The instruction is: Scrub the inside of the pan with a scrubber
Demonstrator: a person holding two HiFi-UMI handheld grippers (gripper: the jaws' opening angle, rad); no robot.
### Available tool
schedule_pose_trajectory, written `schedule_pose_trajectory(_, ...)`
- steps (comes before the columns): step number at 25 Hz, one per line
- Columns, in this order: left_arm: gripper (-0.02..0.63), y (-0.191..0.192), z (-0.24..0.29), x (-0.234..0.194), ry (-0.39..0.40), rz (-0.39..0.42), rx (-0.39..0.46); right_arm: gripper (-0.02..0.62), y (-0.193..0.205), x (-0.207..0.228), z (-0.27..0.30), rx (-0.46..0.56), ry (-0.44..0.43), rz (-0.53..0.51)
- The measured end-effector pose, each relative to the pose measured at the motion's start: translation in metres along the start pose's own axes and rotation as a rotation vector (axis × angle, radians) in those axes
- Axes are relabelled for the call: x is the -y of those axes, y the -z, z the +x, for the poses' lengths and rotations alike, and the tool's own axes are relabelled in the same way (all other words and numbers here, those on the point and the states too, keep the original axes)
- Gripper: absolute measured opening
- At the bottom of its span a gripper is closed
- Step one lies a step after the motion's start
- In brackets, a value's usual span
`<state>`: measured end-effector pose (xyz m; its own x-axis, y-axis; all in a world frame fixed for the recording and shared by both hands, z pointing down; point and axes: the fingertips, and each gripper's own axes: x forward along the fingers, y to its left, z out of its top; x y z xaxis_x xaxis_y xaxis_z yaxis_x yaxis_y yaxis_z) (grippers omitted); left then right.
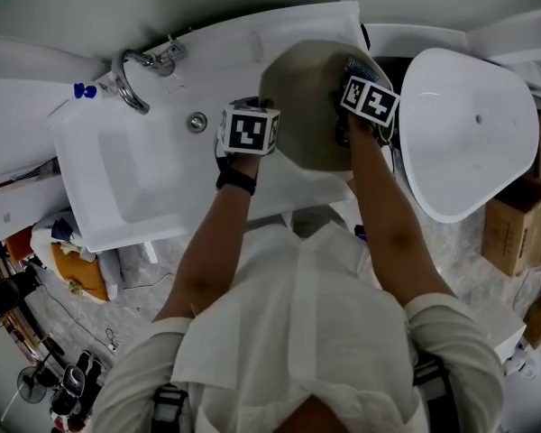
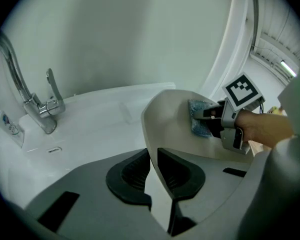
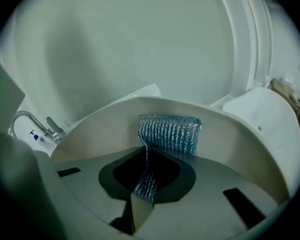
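The pan (image 1: 305, 93) is standing tilted on its edge over the right part of the white sink (image 1: 99, 188), its pale inside facing the person. From the head view I cannot tell whether its lower edge is resting on the sink top. The blue mesh scrubber (image 3: 170, 133) is lying flat against the pan's inner wall, near the upper right of the bowl as the left gripper view is showing it.

The right gripper (image 3: 142, 184) is reaching into the pan from the right. Its jaws are pinching together on a folded strip of the scrubber, and the rest of the pad is spreading out ahead of them onto the pan's surface. The left gripper (image 2: 152, 171) is gripping the pan at its near left rim. Its jaws are sitting only slightly apart, with the thin wall of the pan clamped between the dark pads.

To the left of the pan, the sink's basin is lying open, with a drain (image 1: 197, 122) near its right wall and a chrome faucet (image 1: 131, 79) arching at the back. Nothing is blocking the scrubber's way across the pan. A large white oval tub (image 1: 469, 133) is sitting just to the right of the right gripper, with cardboard boxes (image 1: 518, 233) beyond it. A dark watch (image 1: 236, 179) is showing on the left wrist.
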<state>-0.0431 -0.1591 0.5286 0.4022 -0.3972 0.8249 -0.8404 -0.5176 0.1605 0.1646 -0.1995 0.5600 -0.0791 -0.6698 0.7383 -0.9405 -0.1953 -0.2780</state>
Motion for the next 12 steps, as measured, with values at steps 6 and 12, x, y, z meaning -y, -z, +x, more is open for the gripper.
schedule_pose_trajectory(6,0.057,-0.003,0.000,-0.003,-0.001,-0.004,0.000,0.034,-0.018,-0.077,0.028,0.004,-0.249,-0.186)
schedule_pose_trajectory(12,0.057,-0.003,0.001,-0.004,-0.012,-0.012,0.008,0.034,0.017,-0.151,0.021,-0.118,-0.562,-0.283)
